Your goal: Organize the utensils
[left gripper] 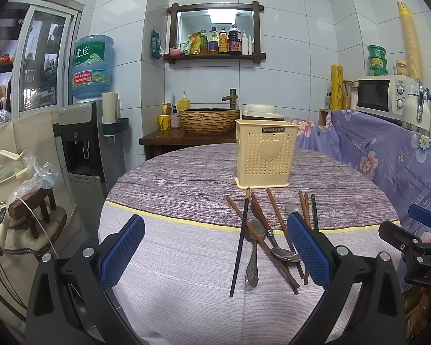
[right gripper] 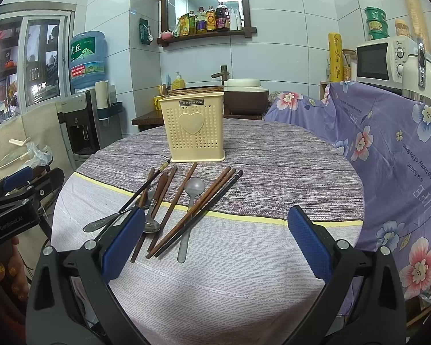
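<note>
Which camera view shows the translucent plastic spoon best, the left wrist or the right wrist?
The right wrist view. There the translucent plastic spoon lies in full view, bowl toward the utensil holder, though brown chopsticks cross its handle. In the left wrist view only its bowl shows; the left gripper finger hides the rest.

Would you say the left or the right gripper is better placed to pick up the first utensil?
Left, probably: the open left gripper already frames the black chopstick, while the right gripper frames mostly bare cloth.

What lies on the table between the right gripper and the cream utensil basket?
In the right wrist view, loose utensils lie between the open right gripper and the utensil basket: brown chopsticks, a black chopstick, a pale spoon and a metal spoon.
</note>
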### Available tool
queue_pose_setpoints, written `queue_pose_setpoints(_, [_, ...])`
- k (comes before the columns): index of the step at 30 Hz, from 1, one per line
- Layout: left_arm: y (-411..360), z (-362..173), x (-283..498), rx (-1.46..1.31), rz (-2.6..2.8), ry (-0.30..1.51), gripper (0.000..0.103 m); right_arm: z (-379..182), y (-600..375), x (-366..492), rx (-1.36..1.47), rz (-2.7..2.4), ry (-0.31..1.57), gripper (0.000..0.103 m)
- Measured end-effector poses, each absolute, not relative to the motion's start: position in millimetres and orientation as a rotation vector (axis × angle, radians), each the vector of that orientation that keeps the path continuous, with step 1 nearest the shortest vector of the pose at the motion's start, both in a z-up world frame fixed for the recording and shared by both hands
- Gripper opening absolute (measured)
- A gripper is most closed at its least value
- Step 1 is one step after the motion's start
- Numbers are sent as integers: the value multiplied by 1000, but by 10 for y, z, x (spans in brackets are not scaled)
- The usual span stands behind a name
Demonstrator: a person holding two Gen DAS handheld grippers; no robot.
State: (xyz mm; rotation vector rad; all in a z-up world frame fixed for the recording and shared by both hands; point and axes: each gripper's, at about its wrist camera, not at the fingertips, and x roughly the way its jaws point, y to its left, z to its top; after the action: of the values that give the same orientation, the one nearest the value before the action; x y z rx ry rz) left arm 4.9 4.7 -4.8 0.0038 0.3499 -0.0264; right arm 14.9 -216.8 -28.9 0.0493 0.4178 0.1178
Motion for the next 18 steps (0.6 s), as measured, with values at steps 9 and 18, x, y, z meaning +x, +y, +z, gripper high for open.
queue_pose_setpoints(9, [49, -49, 49, 5, -27, 350, 98, -293, -2167, 152, 46, 118, 421, 98])
queue_pose_setpoints(18, [54, -51, 49, 4, -27, 351, 98, -296, -2163, 152, 47, 118, 422, 98])
